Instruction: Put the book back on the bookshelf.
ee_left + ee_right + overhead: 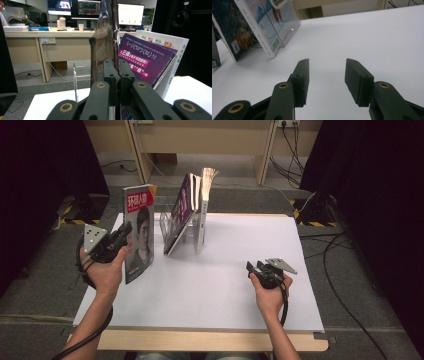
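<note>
Altogether three: one magazine (pixel 138 232) pinched in left gripper (pixel 123 231) fingers, two books (pixel 192 210) racked; right gripper (pixel 251 267) fingers apart, empty.

My left black two-jaw gripper (pixel 125 231) carries a grey three-cornered plate with dots. My right black two-jaw gripper (pixel 251 268) has brass-ringed pivots and a black trailing cable (pixel 285 302).

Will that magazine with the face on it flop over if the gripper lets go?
Probably. The magazine looks thin and stands upright on its bottom edge, with the left gripper pinching it. It touches nothing else, so it would likely tip. Its cover looks glossy, so perhaps slippery.
</note>
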